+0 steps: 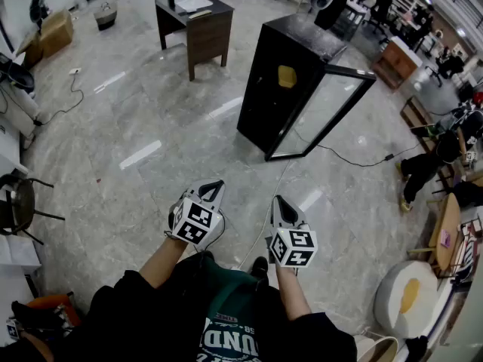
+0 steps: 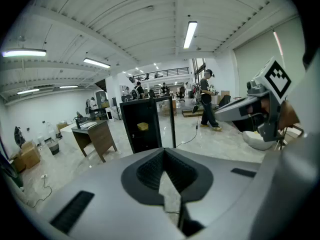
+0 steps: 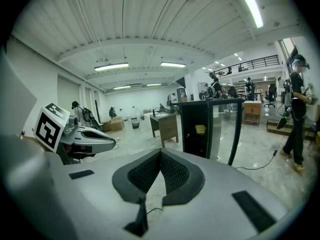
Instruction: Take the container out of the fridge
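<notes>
Our left gripper (image 1: 213, 188) and right gripper (image 1: 280, 203) hang empty, jaws pressed together, since the open fridge (image 1: 264, 89) with its container (image 1: 287, 76) stands well apart.

Container (image 1: 287, 76) inside fridge (image 1: 302, 35), desk (image 1: 202, 30) to its left.

Bare forearms (image 1: 167, 259) reach forward; left gripper (image 1: 212, 190) points toward 1 o'clock, right gripper (image 1: 280, 204) toward 11, both jaws together, empty
</notes>
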